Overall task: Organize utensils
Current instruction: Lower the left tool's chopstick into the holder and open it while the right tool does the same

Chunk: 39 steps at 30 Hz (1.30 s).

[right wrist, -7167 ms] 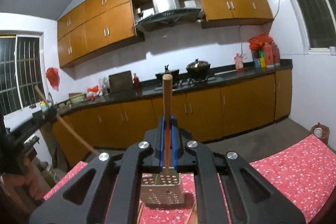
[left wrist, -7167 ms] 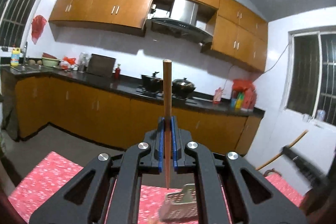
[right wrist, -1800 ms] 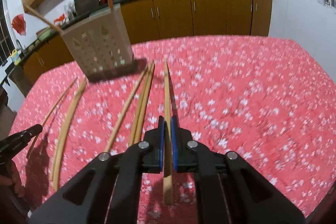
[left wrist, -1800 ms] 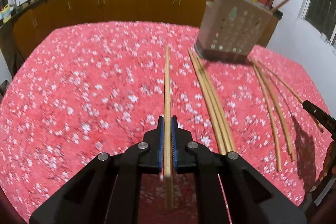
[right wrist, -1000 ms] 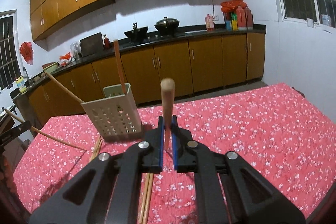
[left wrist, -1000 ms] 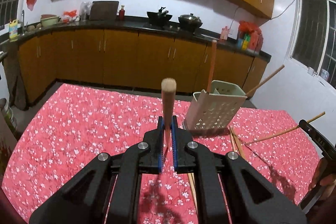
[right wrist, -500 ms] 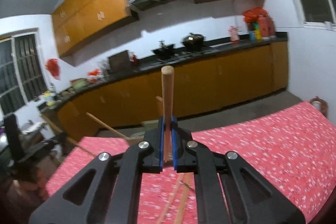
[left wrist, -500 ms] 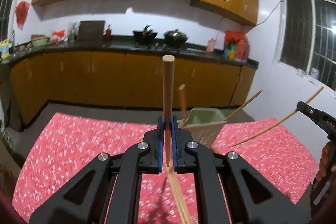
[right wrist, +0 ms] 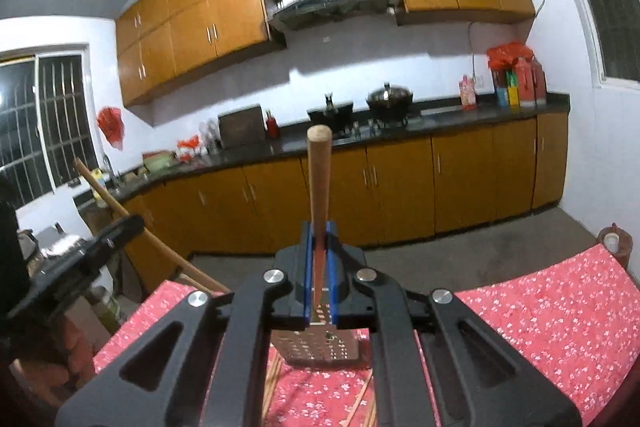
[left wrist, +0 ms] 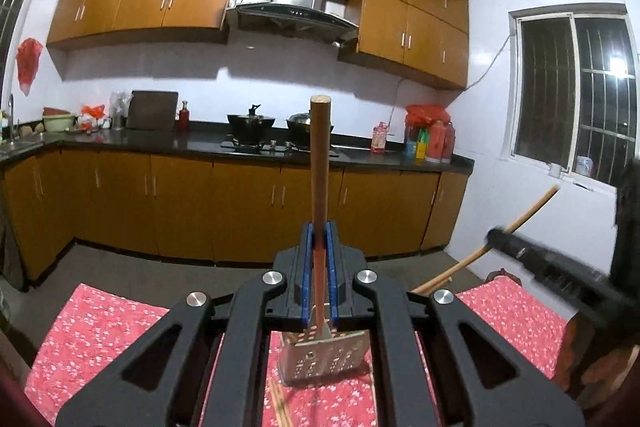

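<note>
My left gripper [left wrist: 319,239] is shut on a wooden chopstick [left wrist: 320,163] that stands upright, its lower tip above the grey perforated utensil basket [left wrist: 325,358] on the red flowered table [left wrist: 100,323]. My right gripper [right wrist: 319,239] is shut on another upright chopstick [right wrist: 319,183], also over the basket [right wrist: 320,347]. In the left wrist view the right gripper [left wrist: 496,239] shows at the right edge with its chopstick [left wrist: 532,207]. The right wrist view has the left gripper [right wrist: 132,223] at the left with a slanted chopstick [right wrist: 100,191]. Loose chopsticks [left wrist: 276,403] lie on the cloth in front of the basket.
Beyond the table [right wrist: 560,307] run brown kitchen cabinets [left wrist: 180,203] with a dark counter [left wrist: 200,141], pots on a stove [left wrist: 251,125] and a range hood [left wrist: 296,15]. A barred window [left wrist: 576,95] is on the right wall. More loose chopsticks [right wrist: 362,401] lie by the basket.
Both grippers have risen and tilted up with their chopsticks. The basket has dropped to the bottom of both views, under the chopstick tips, and much less of the table shows.
</note>
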Tool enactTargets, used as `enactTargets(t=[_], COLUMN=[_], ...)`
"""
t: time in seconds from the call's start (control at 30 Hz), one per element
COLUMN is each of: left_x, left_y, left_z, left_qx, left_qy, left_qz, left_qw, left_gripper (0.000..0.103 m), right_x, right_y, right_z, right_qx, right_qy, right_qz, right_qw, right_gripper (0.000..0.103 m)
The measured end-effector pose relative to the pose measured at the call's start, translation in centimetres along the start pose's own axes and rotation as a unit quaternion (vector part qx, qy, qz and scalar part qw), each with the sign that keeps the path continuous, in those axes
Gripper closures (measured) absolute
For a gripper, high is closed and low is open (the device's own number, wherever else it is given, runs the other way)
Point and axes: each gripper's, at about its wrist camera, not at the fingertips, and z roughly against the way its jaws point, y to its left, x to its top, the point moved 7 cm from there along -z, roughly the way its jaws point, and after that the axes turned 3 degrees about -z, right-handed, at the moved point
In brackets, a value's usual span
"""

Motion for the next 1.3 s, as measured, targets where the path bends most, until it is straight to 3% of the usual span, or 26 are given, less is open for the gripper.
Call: enactTargets(t=[0.23,0.47,0.57,0.63,0.7,0.83,1.0,1.17,1.3], left_x=[-1.9,-4.4,-4.7,-4.4,-4.2,-3.7,-2.6,-1.0,-1.1], left_y=[0.5,0.9,1.1,1.1,1.1,1.3,1.5,2.2,3.2], left_z=[-3.8,-6.0,-6.0,-5.9,-5.6,-5.2,-4.0,-1.0,1.9], left_qx=[0.024,0.021,0.019,0.017,0.017,0.019,0.018,0.014,0.007], left_qy=[0.015,0.054,0.058,0.055,0.05,0.042,0.026,-0.009,-0.026], left_qz=[0.0,0.006,0.011,0.013,0.014,0.018,0.027,0.045,0.066], left_qw=[0.9996,0.9983,0.9981,0.9983,0.9985,0.9988,0.9991,0.9988,0.9975], left_gripper=[0.096,0.096,0.095,0.095,0.093,0.076,0.076,0.076,0.076], right_x=[-2.0,-3.3,-3.5,-3.5,-3.4,-2.8,-1.7,-1.1,-3.3], right_y=[-1.0,-0.4,-0.1,-0.1,-0.1,0.1,0.5,-0.6,-3.5], right_z=[-5.2,-7.0,-7.2,-7.0,-6.8,-6.1,-3.6,0.4,1.9], right_qx=[-0.016,-0.007,-0.004,-0.003,-0.002,0.0,0.0,-0.006,-0.03], right_qy=[0.051,0.069,0.068,0.063,0.06,0.05,0.017,-0.02,-0.008], right_qz=[-0.002,0.004,0.005,0.006,0.004,0.003,0.012,0.002,-0.021], right_qw=[0.999,0.998,0.998,0.998,0.998,0.999,1.0,1.0,0.999], right_gripper=[0.095,0.095,0.089,0.08,0.08,0.08,0.079,0.071,0.068])
